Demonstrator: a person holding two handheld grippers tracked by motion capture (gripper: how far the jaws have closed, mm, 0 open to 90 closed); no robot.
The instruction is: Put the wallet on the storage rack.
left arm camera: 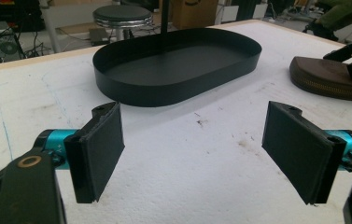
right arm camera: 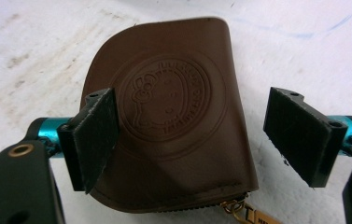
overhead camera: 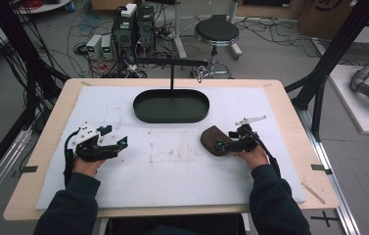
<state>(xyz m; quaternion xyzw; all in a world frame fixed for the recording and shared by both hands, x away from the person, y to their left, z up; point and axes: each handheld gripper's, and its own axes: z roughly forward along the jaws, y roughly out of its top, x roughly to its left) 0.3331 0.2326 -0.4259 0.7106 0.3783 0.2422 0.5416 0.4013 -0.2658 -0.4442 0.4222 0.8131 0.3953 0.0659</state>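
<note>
- Your right gripper [right arm camera: 190, 140]: jaws wide apart, brown pouch [right arm camera: 173, 116] flat on the surface between them, ungripped.
- Your left gripper [left arm camera: 197, 154]: jaws spread, holding nothing, black tray [left arm camera: 178, 65] just ahead.

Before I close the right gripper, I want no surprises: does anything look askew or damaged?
Nothing stands out. The brown pouch lies flat between the open right gripper, zipper shut, and the black tray sits empty. The white mat is only scuffed.

A lab: computer towers [overhead camera: 134, 27] and tangled cables [overhead camera: 270, 29] on the far floor, a stool [overhead camera: 216, 33], black frame posts [overhead camera: 336, 49] beside the table [overhead camera: 280, 90].
</note>
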